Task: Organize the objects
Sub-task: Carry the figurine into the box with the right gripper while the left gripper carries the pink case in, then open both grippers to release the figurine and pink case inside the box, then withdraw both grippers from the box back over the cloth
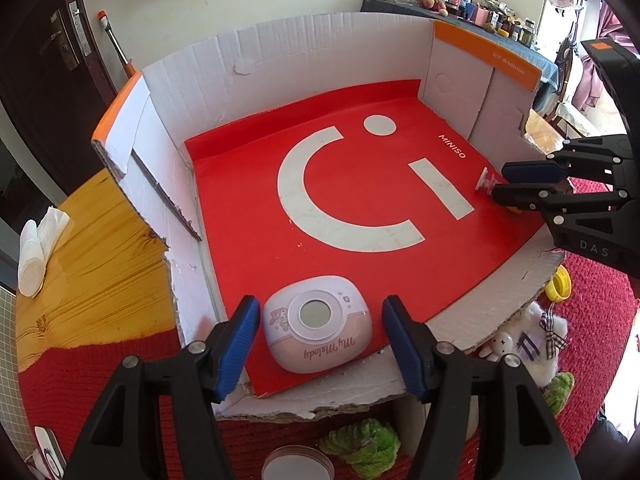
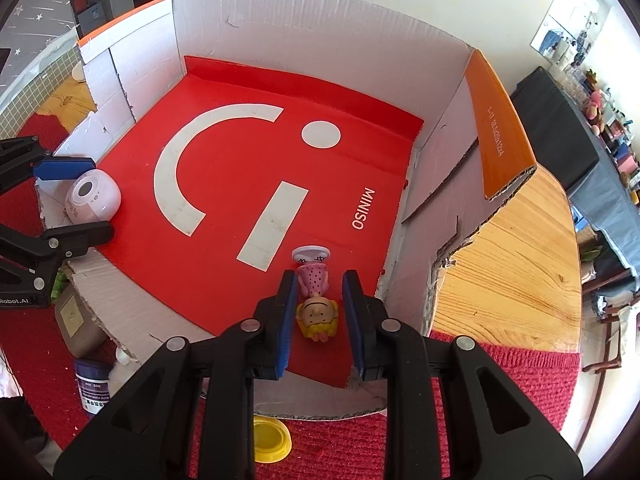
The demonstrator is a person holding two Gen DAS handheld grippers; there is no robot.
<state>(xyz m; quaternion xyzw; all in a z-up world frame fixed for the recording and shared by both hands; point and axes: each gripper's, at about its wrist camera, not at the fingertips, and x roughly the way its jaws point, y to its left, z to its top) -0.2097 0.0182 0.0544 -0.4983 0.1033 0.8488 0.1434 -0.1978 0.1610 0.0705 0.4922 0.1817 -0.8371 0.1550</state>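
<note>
A white cardboard box [image 1: 320,52] lined with a red MINISO sheet [image 1: 360,200] fills both views. A pink My Melody gadget [image 1: 316,326] lies in its near left corner. My left gripper [image 1: 322,308] stands open around the gadget, with a small gap at each blue pad; it shows again as the left gripper [image 2: 76,200] beside the gadget [image 2: 94,196]. A small doll figure [image 2: 318,304] in a pink dress lies on the sheet near the right wall. My right gripper [image 2: 320,280] is shut on its head; the same gripper [image 1: 508,184] appears at the right edge.
In front of the box, on a red cloth [image 2: 500,380], lie a yellow lid [image 2: 272,440], a white plush toy [image 1: 532,336], a green fuzzy toy [image 1: 360,440], a round tin [image 1: 298,464] and a dark jar [image 2: 92,384]. A wooden table [image 1: 92,248] carries a tissue roll [image 1: 34,256].
</note>
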